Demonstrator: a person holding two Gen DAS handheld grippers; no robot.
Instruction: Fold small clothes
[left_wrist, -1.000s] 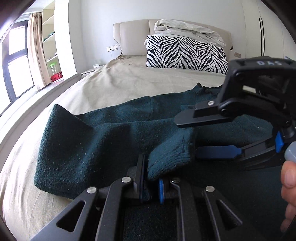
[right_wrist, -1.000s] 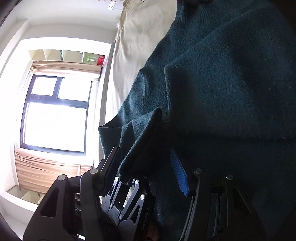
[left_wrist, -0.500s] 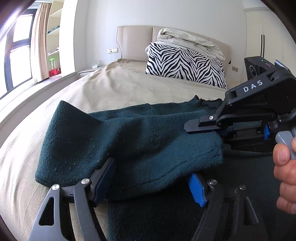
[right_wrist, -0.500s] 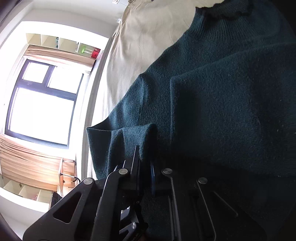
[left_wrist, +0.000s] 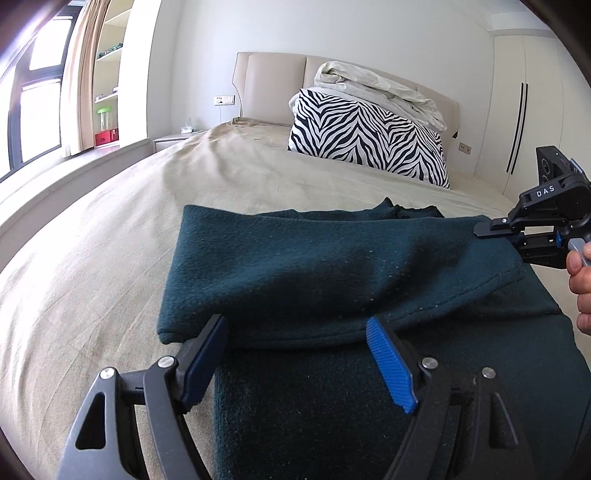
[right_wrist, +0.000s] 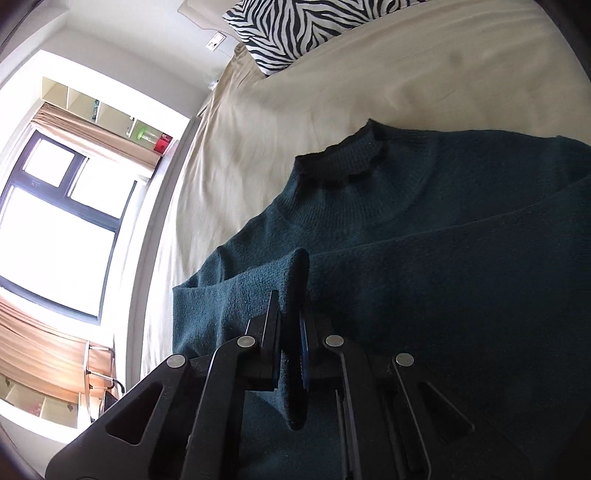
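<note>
Only legible text: white capitals "DAS" on the black housing of the right gripper (left_wrist: 517, 236), seen at the right edge of the left wrist view above the person's hand (left_wrist: 581, 288). The right wrist view shows no readable lettering, label or number. Items on the window shelf are too small to read.

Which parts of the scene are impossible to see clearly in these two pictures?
- Lower part of the dark green sweater: left wrist view, cut off by the bottom edge and covered by the open left gripper.
- Sweater's far sleeve: right wrist view, cut off at the right edge.
- Cuff inside the right gripper: pads hide it.
- Shelf items: too small.
</note>
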